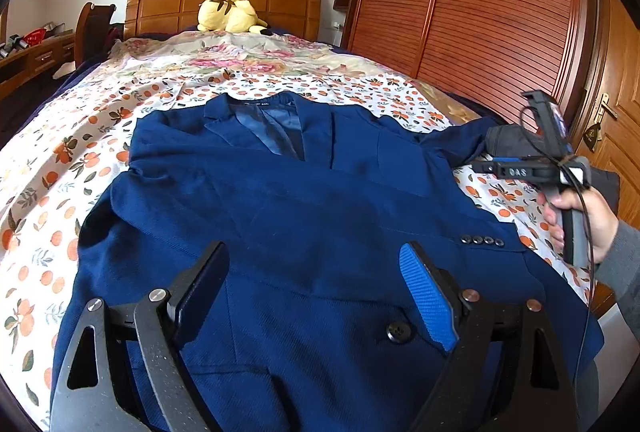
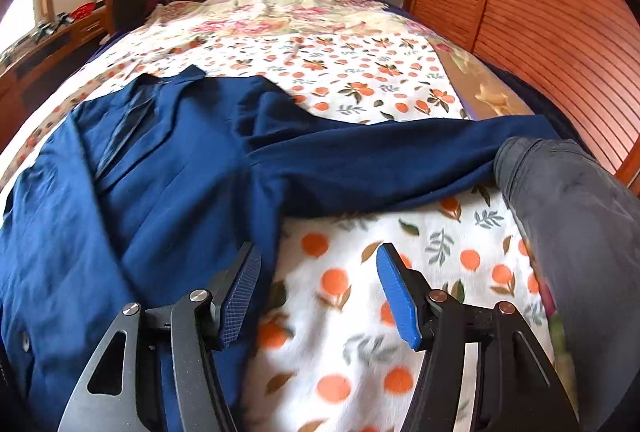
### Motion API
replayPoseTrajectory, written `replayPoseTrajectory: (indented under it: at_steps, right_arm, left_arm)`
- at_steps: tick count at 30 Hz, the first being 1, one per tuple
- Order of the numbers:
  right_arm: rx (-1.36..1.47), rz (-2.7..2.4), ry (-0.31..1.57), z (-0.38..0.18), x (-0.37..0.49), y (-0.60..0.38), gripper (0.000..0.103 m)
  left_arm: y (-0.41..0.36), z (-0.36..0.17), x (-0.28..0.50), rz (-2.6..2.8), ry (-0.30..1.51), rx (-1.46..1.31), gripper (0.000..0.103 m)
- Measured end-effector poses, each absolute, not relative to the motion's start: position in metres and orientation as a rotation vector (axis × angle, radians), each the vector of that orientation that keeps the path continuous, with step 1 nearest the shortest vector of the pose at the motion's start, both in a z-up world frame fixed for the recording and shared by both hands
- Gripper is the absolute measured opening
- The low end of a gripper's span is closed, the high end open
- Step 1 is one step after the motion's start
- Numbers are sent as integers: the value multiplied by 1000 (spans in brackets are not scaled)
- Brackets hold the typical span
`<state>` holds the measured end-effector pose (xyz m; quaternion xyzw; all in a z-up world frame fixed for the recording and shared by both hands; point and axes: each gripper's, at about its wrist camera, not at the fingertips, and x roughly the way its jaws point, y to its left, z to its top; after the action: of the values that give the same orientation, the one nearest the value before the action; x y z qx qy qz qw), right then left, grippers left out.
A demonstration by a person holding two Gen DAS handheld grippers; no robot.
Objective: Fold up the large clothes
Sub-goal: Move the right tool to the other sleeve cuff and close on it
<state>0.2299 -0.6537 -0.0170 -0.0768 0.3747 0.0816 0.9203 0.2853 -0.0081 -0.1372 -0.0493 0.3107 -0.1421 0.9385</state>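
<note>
We see the bed (image 1: 120, 104) under an orange-print sheet, and the navy blazer (image 1: 304, 200) lying face up at its near end. One sleeve (image 1: 476, 244) looks folded across the front; the other sleeve (image 2: 400, 156) is still spread sideways, so most folding remains. Left tongs (image 1: 316, 296) stand wide above the blazer, empty; right tongs (image 2: 320, 296) stand apart beside its edge, empty. No containers here.

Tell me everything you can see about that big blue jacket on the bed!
The navy blazer lies flat, front up, on the orange-print bedsheet. It looks like woven suit cloth with shinier blue lining at the open collar. It has notched lapels, a dark front button and four small cuff buttons. One sleeve stretches sideways toward grey trousers. No gripper holds it.
</note>
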Motion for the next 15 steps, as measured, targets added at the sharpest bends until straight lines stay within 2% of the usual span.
replayPoseTrajectory:
  at_steps: [15]
  right_arm:
    - [-25,-11,900,-54,340,-678,62]
  left_arm:
    - [-24,-146,295,-299,666,-46,87]
